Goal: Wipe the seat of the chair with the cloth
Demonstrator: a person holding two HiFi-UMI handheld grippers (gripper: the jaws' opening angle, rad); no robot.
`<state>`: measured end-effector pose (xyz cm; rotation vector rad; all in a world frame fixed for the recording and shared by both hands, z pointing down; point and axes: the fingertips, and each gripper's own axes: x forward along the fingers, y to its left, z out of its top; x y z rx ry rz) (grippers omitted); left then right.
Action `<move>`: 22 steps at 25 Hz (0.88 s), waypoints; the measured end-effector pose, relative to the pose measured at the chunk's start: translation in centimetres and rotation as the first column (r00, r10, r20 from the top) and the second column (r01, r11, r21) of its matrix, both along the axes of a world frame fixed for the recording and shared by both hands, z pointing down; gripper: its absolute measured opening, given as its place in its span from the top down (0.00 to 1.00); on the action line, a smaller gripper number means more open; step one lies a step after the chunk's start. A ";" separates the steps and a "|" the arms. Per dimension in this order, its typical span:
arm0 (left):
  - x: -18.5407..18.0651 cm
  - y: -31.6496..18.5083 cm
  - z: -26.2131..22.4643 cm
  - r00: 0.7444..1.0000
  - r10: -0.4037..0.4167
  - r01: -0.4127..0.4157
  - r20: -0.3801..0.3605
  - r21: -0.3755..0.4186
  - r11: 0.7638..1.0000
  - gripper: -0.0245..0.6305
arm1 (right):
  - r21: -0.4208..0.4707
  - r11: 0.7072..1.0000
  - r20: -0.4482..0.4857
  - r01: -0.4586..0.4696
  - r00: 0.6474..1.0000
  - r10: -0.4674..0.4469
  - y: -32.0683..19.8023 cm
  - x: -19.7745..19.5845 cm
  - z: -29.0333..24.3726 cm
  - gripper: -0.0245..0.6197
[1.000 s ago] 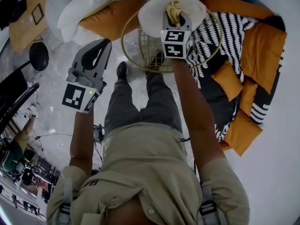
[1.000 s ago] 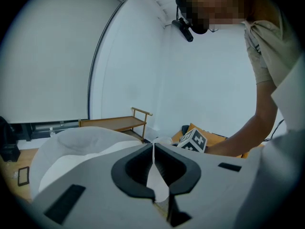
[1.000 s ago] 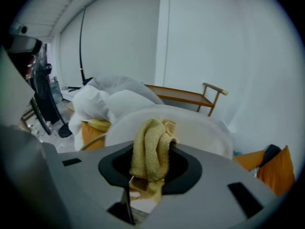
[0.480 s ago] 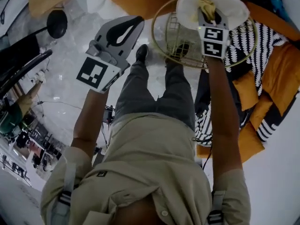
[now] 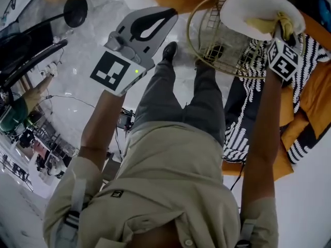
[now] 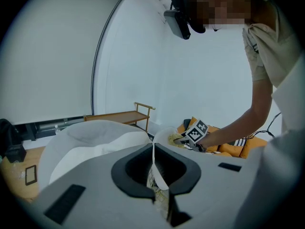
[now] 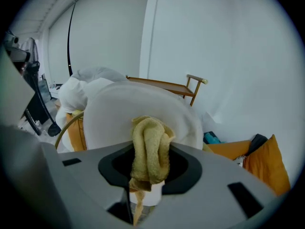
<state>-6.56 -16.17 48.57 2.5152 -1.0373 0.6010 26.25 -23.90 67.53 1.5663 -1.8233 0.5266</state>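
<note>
Wiping step: right gripper (image 5: pixel 282 27) pinching bunched yellow terry cloth (image 7: pixel 150 149) on white round seat cushion (image 5: pixel 243 6) of gold wire chair (image 5: pixel 217 45). Left gripper (image 5: pixel 166 15) jaws pressed together, empty, well aside. Advice: even pressure, overlapping strokes to rim.

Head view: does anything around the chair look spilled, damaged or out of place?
Nothing spilled or damaged. Only the orange and striped cushions lie heaped untidily beside the chair; the right gripper holds the cloth at the seat.
</note>
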 end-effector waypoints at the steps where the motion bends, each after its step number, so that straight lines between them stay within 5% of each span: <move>1: -0.2 0.0 0.1 1.000 -0.002 0.002 -0.003 -0.001 1.000 0.92 | 0.000 1.000 0.004 -0.012 1.000 0.012 0.1 -0.6 0.2 0.76; 7: 0.1 -0.2 0.2 1.000 0.001 -0.001 -0.005 0.014 1.000 0.92 | -0.058 0.997 0.127 0.053 0.991 -0.045 0.9 -10.7 2.6 0.76; 12: 2.3 -1.0 0.1 0.999 0.015 -0.014 -0.044 0.026 1.000 0.92 | -0.089 0.940 0.192 0.328 0.932 -0.307 3.1 -21.1 4.5 0.76; 14: 2.5 -1.0 0.1 0.999 0.016 -0.015 -0.049 0.028 0.999 0.92 | -0.099 0.923 0.203 0.372 0.916 -0.347 3.5 -23.0 4.2 0.76; 18: 2.7 -1.1 0.2 0.998 0.021 -0.019 -0.051 0.031 0.999 0.92 | -0.116 0.932 0.181 0.343 0.930 -0.319 3.2 -19.8 4.7 0.76; 22: 2.8 -0.8 0.5 0.999 0.022 -0.021 -0.047 0.023 1.000 0.92 | -0.145 0.957 0.123 0.252 0.964 -0.235 3.5 -12.2 6.3 0.76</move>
